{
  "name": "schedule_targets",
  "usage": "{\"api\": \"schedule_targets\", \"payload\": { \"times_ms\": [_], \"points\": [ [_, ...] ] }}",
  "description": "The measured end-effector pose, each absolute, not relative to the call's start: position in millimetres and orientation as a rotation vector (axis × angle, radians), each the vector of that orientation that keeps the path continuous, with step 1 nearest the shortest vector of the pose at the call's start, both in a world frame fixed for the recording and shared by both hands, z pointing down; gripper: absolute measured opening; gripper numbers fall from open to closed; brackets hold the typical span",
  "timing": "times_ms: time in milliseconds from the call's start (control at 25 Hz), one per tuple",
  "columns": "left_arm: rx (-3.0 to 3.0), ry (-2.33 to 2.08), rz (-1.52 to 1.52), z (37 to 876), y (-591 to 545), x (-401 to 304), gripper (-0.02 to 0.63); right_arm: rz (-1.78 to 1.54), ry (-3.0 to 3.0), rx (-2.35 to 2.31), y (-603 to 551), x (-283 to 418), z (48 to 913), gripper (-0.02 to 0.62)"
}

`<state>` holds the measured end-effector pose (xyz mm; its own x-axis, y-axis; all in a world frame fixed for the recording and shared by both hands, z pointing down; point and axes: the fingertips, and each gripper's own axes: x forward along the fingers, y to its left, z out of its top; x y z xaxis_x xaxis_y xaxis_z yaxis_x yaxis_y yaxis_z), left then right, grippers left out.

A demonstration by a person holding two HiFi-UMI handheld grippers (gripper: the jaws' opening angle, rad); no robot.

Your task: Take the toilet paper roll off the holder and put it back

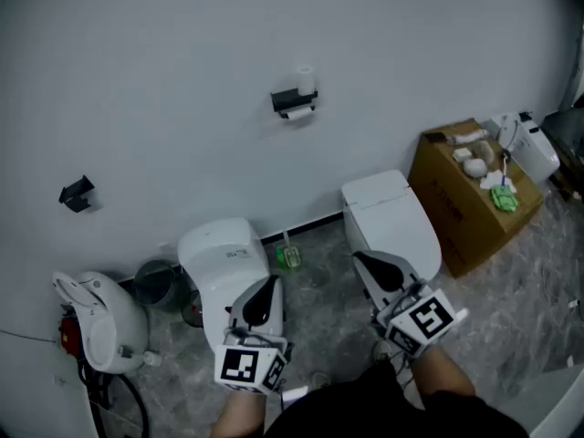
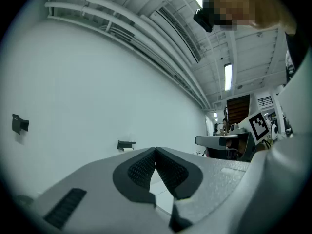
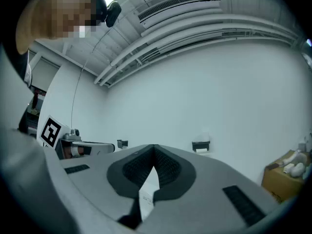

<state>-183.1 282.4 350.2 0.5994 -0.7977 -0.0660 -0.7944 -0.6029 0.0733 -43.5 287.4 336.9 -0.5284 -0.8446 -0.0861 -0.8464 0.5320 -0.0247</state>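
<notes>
Both tools held out low and level, side by side, aimed at the wall. Left tool [image 1: 266, 292] and right tool [image 1: 374, 267] are each pinched fully closed, gripping nothing. The toilet paper roll [image 1: 297, 113] sits in its holder [image 1: 290, 99] on the wall, well apart.

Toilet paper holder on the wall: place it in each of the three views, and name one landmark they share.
Head view: the toilet paper holder sits upper centre on the white wall.
Left gripper view: small, left of centre, low on the wall.
Right gripper view: small, right of centre, low on the wall.
Shared landmark: the black wall bracket, left of the holder in every view.
</notes>
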Motion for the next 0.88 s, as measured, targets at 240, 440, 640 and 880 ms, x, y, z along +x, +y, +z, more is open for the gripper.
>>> {"api": "schedule_targets", "payload": {
  "times_ms": [240, 440, 640, 880],
  "points": [
    [2.773, -1.375, -0.143, 353, 282, -185, 0.003, 0.003, 2.65, -1.463, 288, -44, 337, -0.002],
    [2.768, -1.403, -0.153, 353, 279, -190, 0.003, 0.01, 2.655, -1.475, 287, -48, 336, -0.002],
    [2.77, -1.374, -0.166, 353, 276, -194, 0.005, 0.028, 2.664, -1.476, 288, -54, 336, 0.0],
    [2.767, -1.339, -0.178, 355, 268, -188, 0.005, 0.038, 2.678, -1.485, 282, -51, 338, 0.003]
  ]
}}
